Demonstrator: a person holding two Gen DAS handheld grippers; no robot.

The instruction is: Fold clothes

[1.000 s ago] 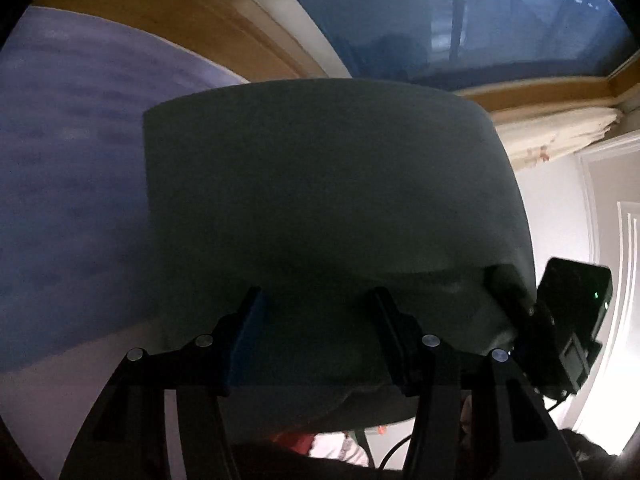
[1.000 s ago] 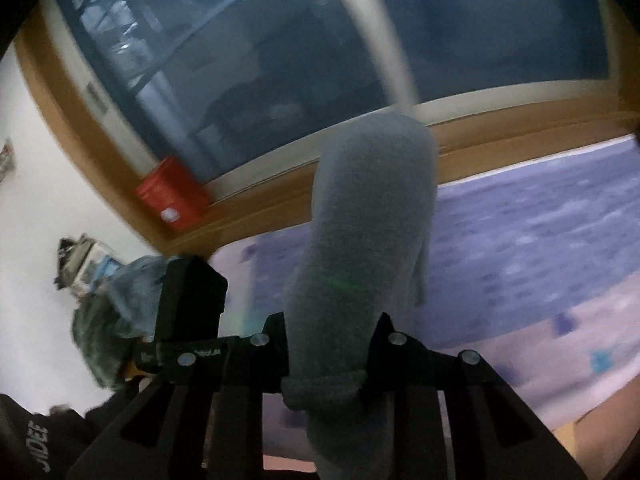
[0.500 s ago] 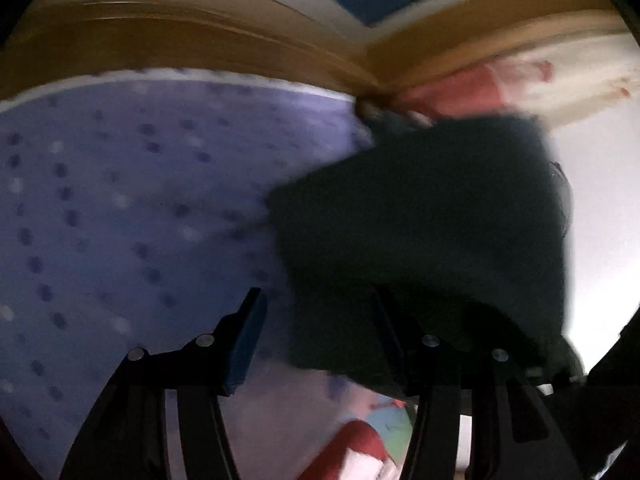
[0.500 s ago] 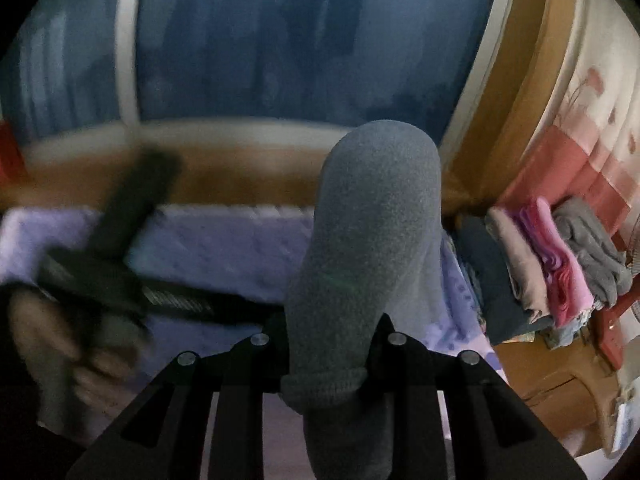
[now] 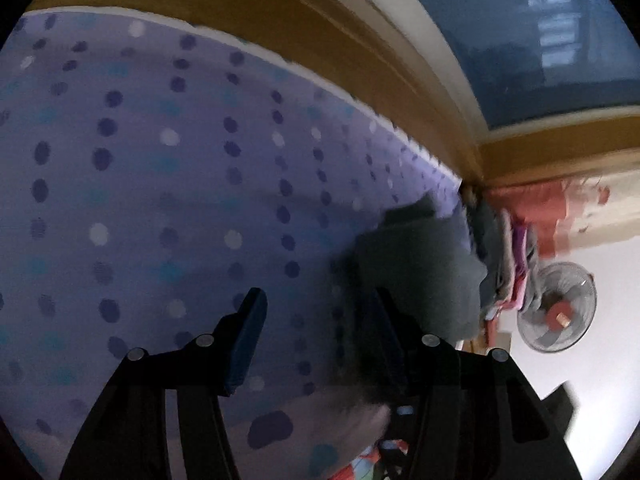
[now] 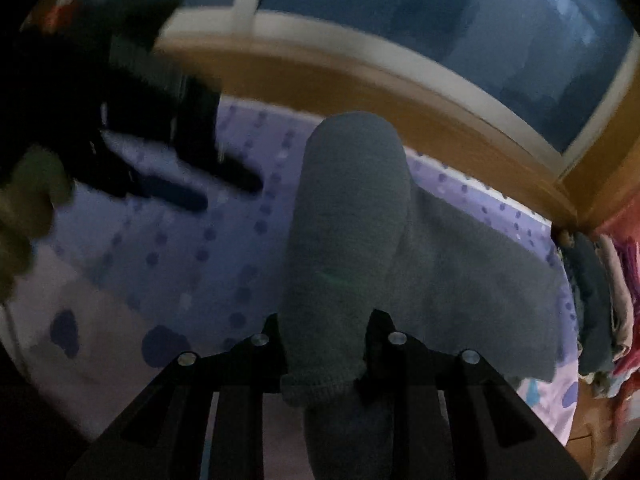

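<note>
Right gripper (image 6: 326, 344) pinches grey garment (image 6: 348, 216); left gripper (image 5: 316, 320), tilted down, gapes empty.

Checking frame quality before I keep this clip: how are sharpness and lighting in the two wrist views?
Left wrist view: dim, window edge and grey garment smeared by motion, dotted sheet readable. Right wrist view: darker; the left tongs streak into a black blur at upper left, while the garment in the right tongs stays fairly sharp. Both views show fisheye bending.

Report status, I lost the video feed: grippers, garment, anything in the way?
Right gripper shut on grey garment. Left gripper open, empty. Garment draped on dotted bedsheet. Folded pile off right, clear.
</note>
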